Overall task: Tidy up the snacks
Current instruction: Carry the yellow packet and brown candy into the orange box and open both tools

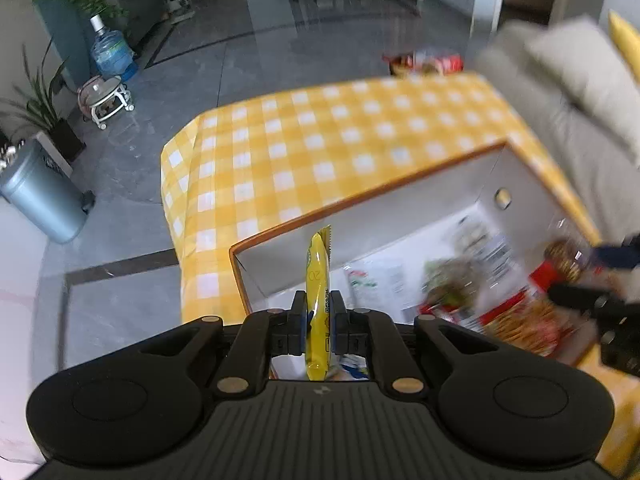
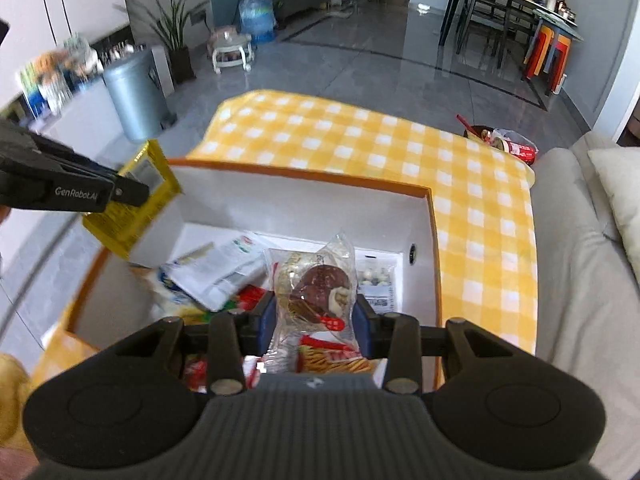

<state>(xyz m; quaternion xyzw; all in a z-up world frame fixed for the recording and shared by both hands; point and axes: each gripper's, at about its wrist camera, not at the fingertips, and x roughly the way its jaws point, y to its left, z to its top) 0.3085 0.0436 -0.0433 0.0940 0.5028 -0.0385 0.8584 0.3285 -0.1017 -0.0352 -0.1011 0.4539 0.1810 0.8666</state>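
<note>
My left gripper is shut on a yellow snack packet, held edge-up above the near left corner of an orange-rimmed white box. The packet and that gripper also show at the left of the right wrist view. My right gripper is shut on a clear packet with a brown pastry, held over the box. The right gripper appears blurred at the right of the left wrist view. Several snack packets lie inside the box.
The box stands on a table with a yellow checked cloth. A red snack bag lies at the table's far edge. A beige sofa is on the right. A grey bin and water bottle stand on the floor.
</note>
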